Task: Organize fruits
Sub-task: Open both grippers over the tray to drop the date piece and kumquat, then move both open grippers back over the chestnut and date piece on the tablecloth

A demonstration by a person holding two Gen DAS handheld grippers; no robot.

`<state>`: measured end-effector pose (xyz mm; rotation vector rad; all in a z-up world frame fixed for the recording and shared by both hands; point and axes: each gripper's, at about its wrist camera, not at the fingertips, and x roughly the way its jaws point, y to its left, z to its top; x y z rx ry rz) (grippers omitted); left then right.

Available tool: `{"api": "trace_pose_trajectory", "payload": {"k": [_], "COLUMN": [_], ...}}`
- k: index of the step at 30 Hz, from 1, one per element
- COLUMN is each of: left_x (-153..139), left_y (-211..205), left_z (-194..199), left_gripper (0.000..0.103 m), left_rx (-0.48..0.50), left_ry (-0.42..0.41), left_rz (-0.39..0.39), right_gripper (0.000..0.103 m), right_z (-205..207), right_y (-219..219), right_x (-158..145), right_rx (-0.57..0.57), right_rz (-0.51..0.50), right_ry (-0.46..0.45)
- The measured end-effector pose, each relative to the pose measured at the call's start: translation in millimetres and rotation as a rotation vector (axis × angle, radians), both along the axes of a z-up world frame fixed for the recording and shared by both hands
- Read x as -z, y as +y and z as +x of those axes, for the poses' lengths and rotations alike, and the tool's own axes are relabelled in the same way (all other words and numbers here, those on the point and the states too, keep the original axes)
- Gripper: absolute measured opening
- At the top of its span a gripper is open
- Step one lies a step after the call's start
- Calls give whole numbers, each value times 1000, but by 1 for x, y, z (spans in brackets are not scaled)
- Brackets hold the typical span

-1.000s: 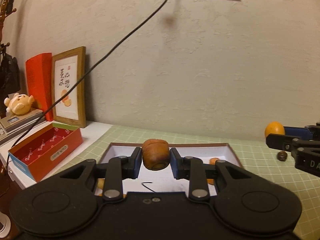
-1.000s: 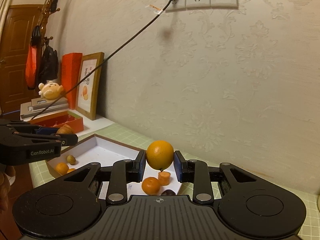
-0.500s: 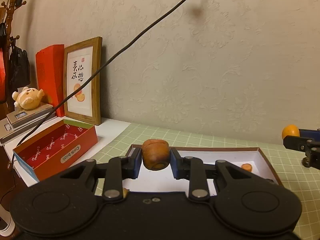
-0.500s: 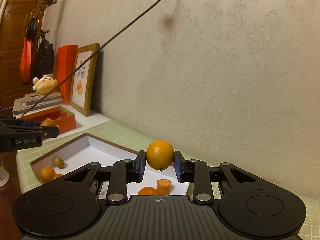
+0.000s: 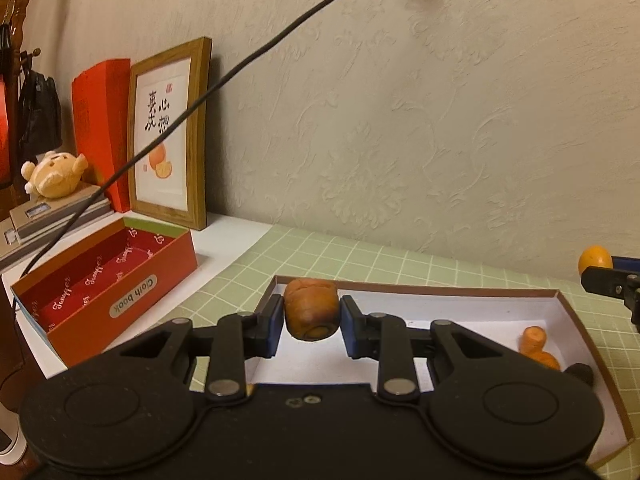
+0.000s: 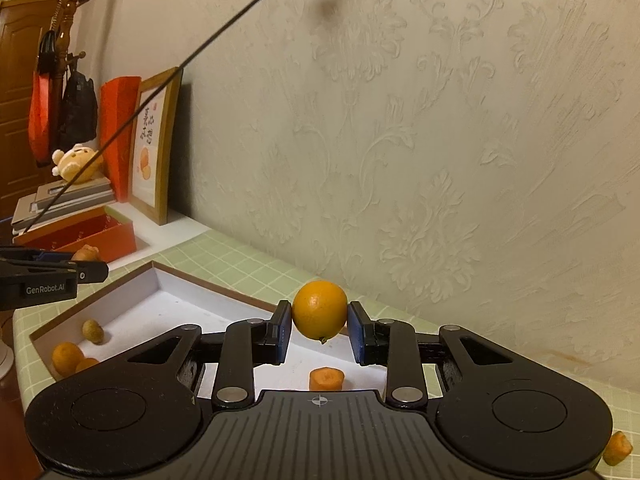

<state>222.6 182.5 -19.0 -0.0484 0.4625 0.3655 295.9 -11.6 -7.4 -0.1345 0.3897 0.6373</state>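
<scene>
Both grippers have travelled leftward along the wall since a second ago: the wall sockets have slid out of the top of both views, and the framed picture (image 5: 170, 136) and red open box (image 5: 106, 284) now loom larger on the left. The brown fruit (image 5: 311, 309) is pinched between the blue pads of the left gripper (image 5: 311, 322), held in the air above the near left corner of the white tray (image 5: 560, 300). The orange (image 6: 319, 311) is clamped the same way in the right gripper (image 6: 319, 330), hanging above the tray's far right edge. In the left wrist view, carrot pieces (image 5: 536, 344) lie at the tray's right end; in the right wrist view, a carrot slice (image 6: 326, 378) sits just below the held orange, and two small oranges (image 6: 68, 357) and a little tan fruit (image 6: 93, 331) rest at the tray's left end. The tray sits on a green checked mat (image 5: 360, 256). A black cable (image 5: 248, 60) slants across the patterned wall, and a plush toy (image 5: 54, 174) lies on stacked books beside the red box.
</scene>
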Motion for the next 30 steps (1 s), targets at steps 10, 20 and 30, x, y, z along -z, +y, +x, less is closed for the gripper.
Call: {"api": "trace_pose_trajectory", "payload": {"k": [10,20,30], "left_x": [12,8,5], "left_y": [13,5,5], "left_z": [13,2,-4], "left_gripper": [32,97,97], "left_rx": [-12,-67,-81], "left_ry": [33,-54,-46], "left_rz": [-26,27,12], "right_gripper": [31,103,103], "right_z": [29,42,40], "right_y": [12,-9,-18], "right_x": [13,22,16], "right_rx": [-7,114,120], "right_rz": [4,61,94], "right_ry": [52,17,40]}}
